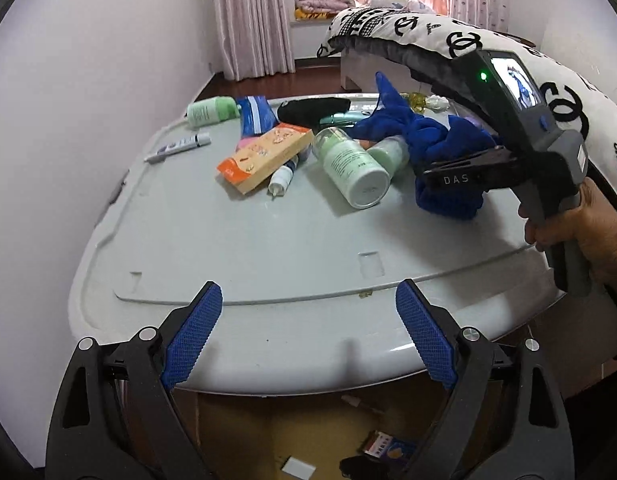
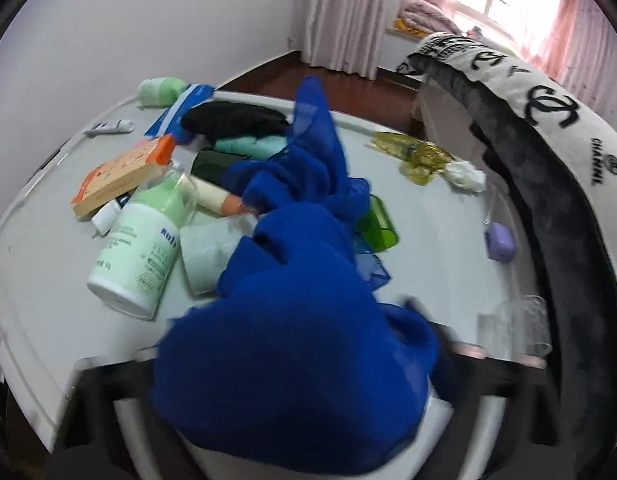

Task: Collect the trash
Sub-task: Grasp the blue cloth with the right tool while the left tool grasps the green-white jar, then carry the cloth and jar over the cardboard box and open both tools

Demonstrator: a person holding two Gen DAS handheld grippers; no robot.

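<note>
A grey plastic lid (image 1: 244,248) carries clutter: an orange box (image 1: 264,152), a green-and-white bottle (image 1: 350,168), a small tube (image 1: 176,146), a black cloth (image 1: 312,110) and a blue cloth (image 1: 440,136). My left gripper (image 1: 308,332) is open and empty over the lid's near edge. My right gripper (image 1: 452,178) is shut on the blue cloth, which fills the bottom of the right wrist view (image 2: 300,340) and hides the fingers there. A yellow wrapper (image 2: 416,154) and a white crumpled tissue (image 2: 466,176) lie at the far right.
A black-and-white patterned cushion (image 1: 488,40) overhangs the lid's right side. A purple case (image 2: 500,242), a green cup (image 2: 378,224) and a clear cup (image 2: 516,324) sit near it. A cardboard box (image 1: 308,432) with scraps stands below the lid's front edge.
</note>
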